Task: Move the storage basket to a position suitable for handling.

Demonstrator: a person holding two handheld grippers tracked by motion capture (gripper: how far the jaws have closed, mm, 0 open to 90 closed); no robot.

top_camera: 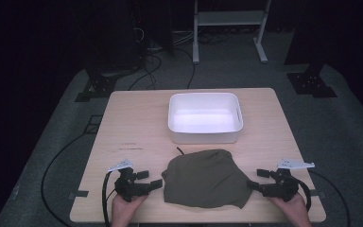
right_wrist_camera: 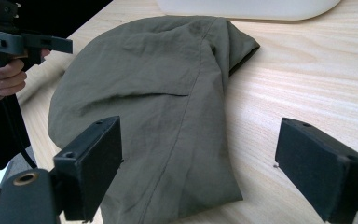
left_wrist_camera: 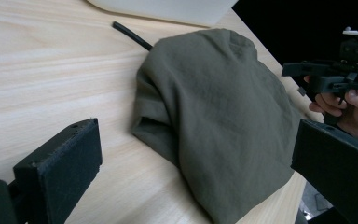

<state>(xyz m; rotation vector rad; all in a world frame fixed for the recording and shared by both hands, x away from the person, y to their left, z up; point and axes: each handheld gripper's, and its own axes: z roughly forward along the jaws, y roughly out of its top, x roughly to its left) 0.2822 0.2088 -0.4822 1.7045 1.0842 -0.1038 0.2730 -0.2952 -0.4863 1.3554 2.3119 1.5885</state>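
A crumpled olive-green cloth [top_camera: 203, 178] [left_wrist_camera: 214, 102] [right_wrist_camera: 158, 84] lies near the front edge of the wooden table [top_camera: 132, 123]. A thin black cord [top_camera: 179, 151] [left_wrist_camera: 130, 35] pokes out from under its far side. My left gripper [top_camera: 150, 178] [left_wrist_camera: 196, 172] rests open just left of the cloth, jaws pointing at it with nothing between them. My right gripper [top_camera: 257, 178] [right_wrist_camera: 205, 168] stands open at the cloth's right edge, also holding nothing. Each gripper view shows the other gripper [left_wrist_camera: 328, 77] [right_wrist_camera: 23, 42] beyond the cloth, held in a hand.
An empty white rectangular bin [top_camera: 204, 118] [left_wrist_camera: 168, 9] [right_wrist_camera: 247, 8] stands just behind the cloth at the table's middle. Black cables [top_camera: 106, 198] trail from both grippers over the front edge. A white metal frame [top_camera: 229, 28] and stand bases sit on the floor beyond.
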